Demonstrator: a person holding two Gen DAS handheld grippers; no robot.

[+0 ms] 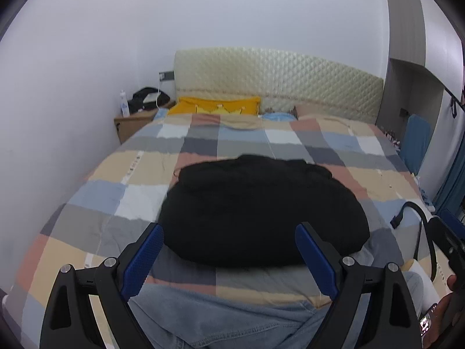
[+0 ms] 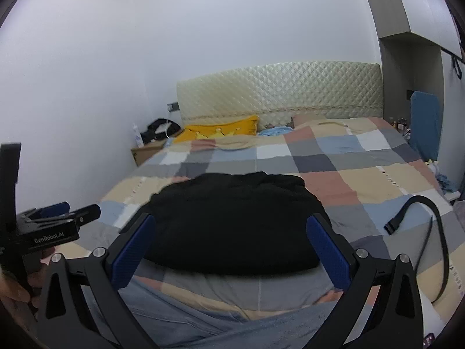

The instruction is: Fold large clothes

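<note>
garment: black garment (image 1: 261, 209) lies bunched at bed centre on checked quilt (image 1: 139, 174), yellow pillow (image 1: 215, 105) beyond at 12 o'clock.
handling: prob. soft, limp, light; likely thick fabric, sags if lifted by one point.
hold: near hem corners, approx 5 and 7 o'clock of the heap, one per gripper.
left gripper (image 1: 229, 234): fingers wide apart, nothing btw them, short of cloth.
right gripper (image 2: 231, 226): fingers wide apart too, empty.
hazard: black strap (image 2: 407, 212) at 3 o'clock, clear of garment.
</note>
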